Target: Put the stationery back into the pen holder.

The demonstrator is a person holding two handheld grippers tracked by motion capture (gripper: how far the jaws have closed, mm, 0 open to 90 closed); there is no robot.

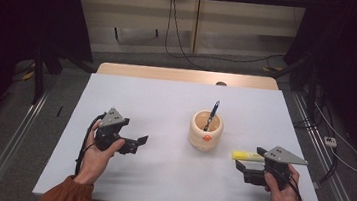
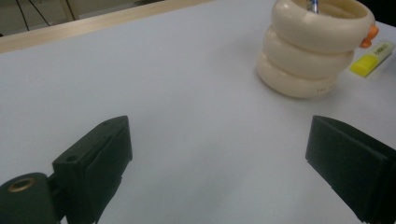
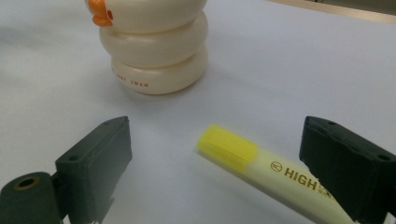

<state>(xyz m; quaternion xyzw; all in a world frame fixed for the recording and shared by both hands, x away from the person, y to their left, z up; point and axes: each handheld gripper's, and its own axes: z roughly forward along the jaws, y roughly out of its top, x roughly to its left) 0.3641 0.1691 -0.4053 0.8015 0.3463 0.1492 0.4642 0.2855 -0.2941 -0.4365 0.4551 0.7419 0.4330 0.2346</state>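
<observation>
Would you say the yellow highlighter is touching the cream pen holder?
Apart. The right gripper view shows bare white table between the highlighter cap and the pen holder base; the high view shows the same gap.

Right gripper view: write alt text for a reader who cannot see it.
A yellow highlighter lies flat on the white table between the open black jaws of the right gripper, untouched by either. Beyond it stands a cream ringed pen holder with an orange knob.
</observation>
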